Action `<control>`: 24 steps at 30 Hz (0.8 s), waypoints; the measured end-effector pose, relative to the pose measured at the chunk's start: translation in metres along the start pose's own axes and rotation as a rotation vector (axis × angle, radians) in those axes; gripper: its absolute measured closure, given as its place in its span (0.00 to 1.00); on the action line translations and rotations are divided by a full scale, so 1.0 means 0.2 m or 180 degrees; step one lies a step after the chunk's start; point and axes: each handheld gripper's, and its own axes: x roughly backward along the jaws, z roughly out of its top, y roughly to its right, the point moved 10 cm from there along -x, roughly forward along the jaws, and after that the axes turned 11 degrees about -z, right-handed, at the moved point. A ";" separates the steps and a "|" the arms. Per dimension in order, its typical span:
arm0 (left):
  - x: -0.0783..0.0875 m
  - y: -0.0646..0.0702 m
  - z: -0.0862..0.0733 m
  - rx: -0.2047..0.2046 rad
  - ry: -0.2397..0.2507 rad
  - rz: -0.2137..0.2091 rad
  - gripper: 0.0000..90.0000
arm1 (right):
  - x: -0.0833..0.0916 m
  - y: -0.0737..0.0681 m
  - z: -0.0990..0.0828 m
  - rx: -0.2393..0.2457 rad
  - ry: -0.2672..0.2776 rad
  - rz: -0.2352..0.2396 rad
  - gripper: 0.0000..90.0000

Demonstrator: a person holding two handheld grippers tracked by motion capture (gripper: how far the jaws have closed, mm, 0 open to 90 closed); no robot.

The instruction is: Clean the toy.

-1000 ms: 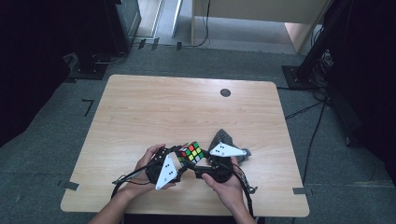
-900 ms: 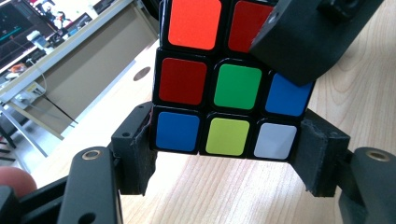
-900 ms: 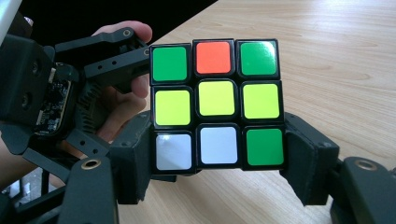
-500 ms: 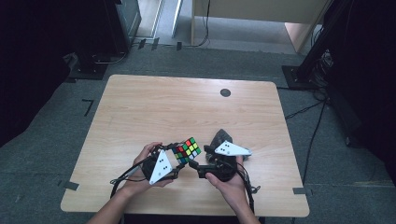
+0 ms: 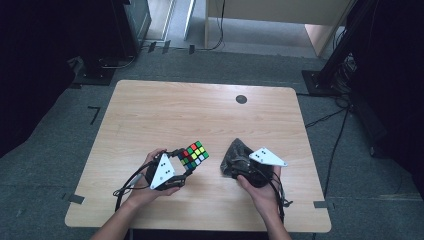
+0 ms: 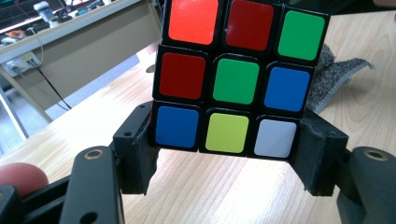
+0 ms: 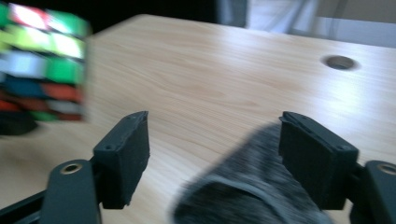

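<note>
Both grippers work near the table's (image 5: 150, 110) near edge; the far half is bare except a grommet hole (image 5: 241, 99). Left gripper (image 5: 186, 161) is clenched on the cube (image 5: 194, 153), pads on its bottom row, held off the wood. Left gripper view adds the face colours. Right gripper (image 7: 212, 154) has just been closing, jaws apart, grey cloth (image 5: 235, 155) between and below them, cube well off to its left.

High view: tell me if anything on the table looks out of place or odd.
Little stands out. A grey cloth lies crumpled on the table beside the right claw, whose jaws stand open. The scrambled cube sits straight in the left claw.
</note>
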 end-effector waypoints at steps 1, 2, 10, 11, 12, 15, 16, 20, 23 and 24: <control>0.00 0.00 0.00 0.0017 0.0009 -0.0007 0.37 | -0.01 0.03 -0.02 0.0030 -0.0027 -0.0094 0.32; 0.00 0.00 0.00 0.0038 0.0017 -0.0016 0.37 | -0.03 0.06 -0.04 0.0066 -0.0064 -0.0211 0.33; 0.01 -0.02 0.00 0.0175 0.0066 -0.0024 0.37 | -0.13 0.09 -0.20 0.0273 -0.0398 -0.0337 0.37; 0.02 -0.02 0.00 0.0197 0.0071 -0.0017 0.37 | -0.14 0.09 -0.23 0.0302 -0.0465 -0.0367 0.39; 0.02 -0.03 0.00 0.0220 0.0079 -0.0011 0.37 | -0.15 0.09 -0.25 0.0331 -0.0553 -0.0395 0.39; 0.03 -0.04 0.00 0.0275 0.0100 -0.0006 0.37 | -0.18 0.10 -0.32 0.0394 -0.0751 -0.0492 0.43; 0.03 -0.04 0.00 0.0280 0.0105 -0.0005 0.37 | -0.18 0.10 -0.34 0.0401 -0.0788 -0.0503 0.45; 0.03 -0.04 0.00 0.0313 0.0113 -0.0028 0.37 | -0.19 0.11 -0.37 0.0380 -0.0818 -0.0509 0.55; 0.02 -0.03 0.00 0.0318 0.0090 -0.0061 0.37 | -0.19 0.11 -0.37 0.0352 -0.0814 -0.0510 0.66; 0.02 -0.03 0.00 0.0316 0.0081 -0.0069 0.37 | -0.19 0.11 -0.36 0.0341 -0.0811 -0.0495 0.69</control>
